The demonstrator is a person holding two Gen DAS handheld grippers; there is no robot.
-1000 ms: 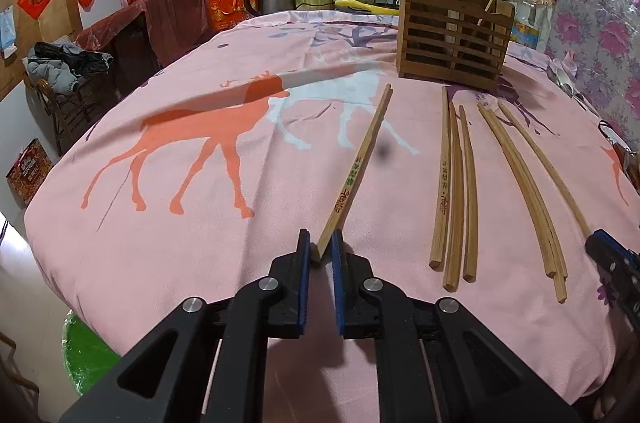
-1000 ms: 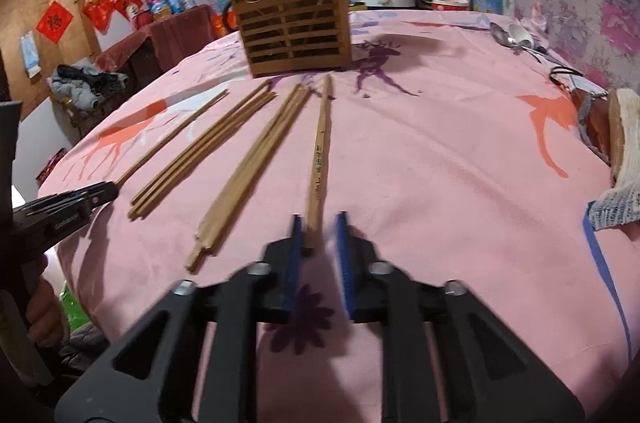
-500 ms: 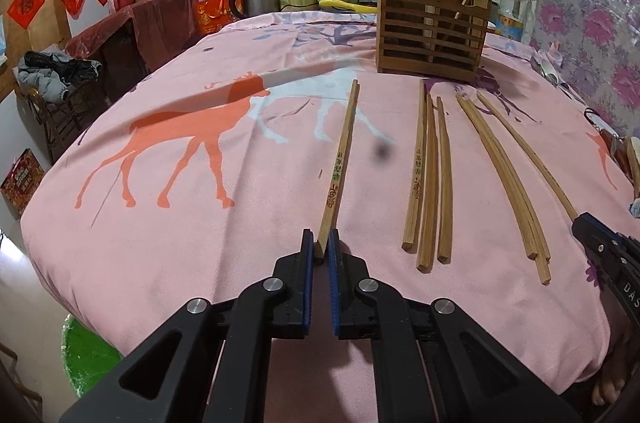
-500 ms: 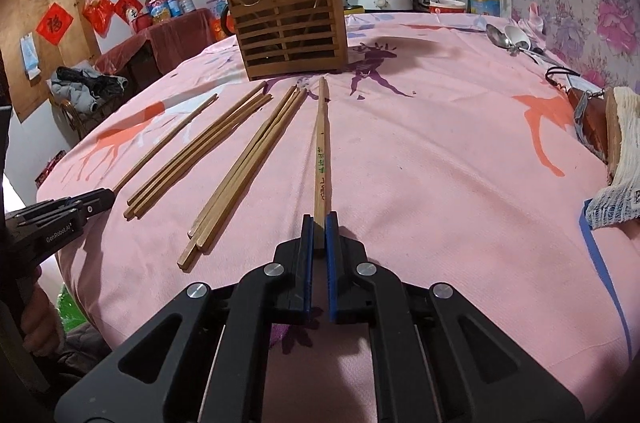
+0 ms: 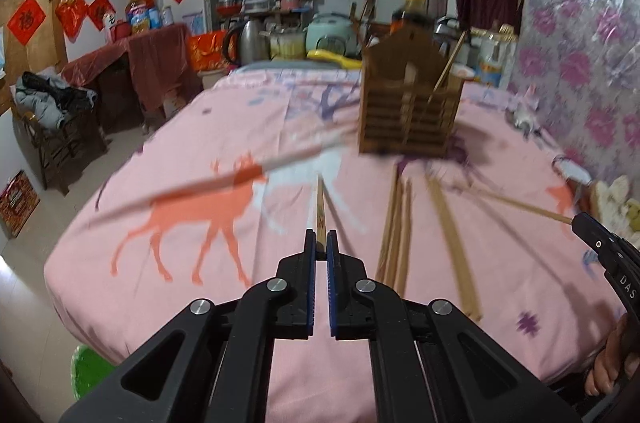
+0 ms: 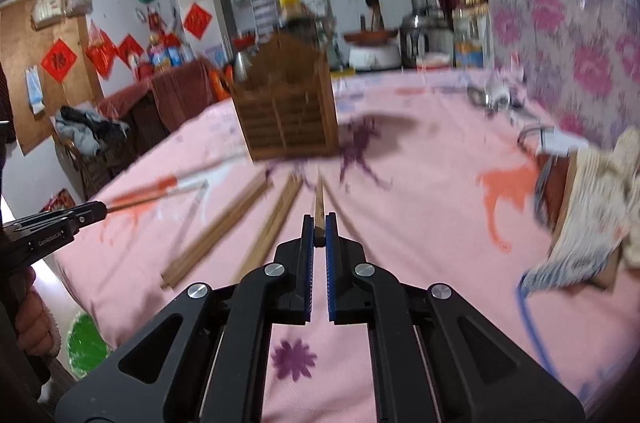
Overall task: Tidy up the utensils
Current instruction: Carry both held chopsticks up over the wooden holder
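Note:
My left gripper (image 5: pixel 319 243) is shut on the near end of a wooden chopstick (image 5: pixel 320 211), held above the pink tablecloth and pointing toward the slatted wooden utensil holder (image 5: pixel 408 111). My right gripper (image 6: pixel 319 229) is shut on another chopstick (image 6: pixel 319 199) in the same way, aimed at the holder (image 6: pixel 286 115). Several more chopsticks (image 5: pixel 398 223) lie in loose groups on the cloth; in the right wrist view these lying chopsticks (image 6: pixel 224 223) are left of the held one. Each gripper shows at the edge of the other's view.
The round table (image 5: pixel 180 231) carries a pink deer-print cloth. Spoons (image 6: pixel 490 95) and a woven pad (image 6: pixel 592 191) lie at the right side. Kettle, rice cooker and bottles stand behind the holder. A green basin (image 5: pixel 86 369) sits on the floor at the left.
Both grippers have risen from the cloth, each lifting its chopstick by the near end. The left jaws closed fully on theirs. The view now tilts higher toward the holder.

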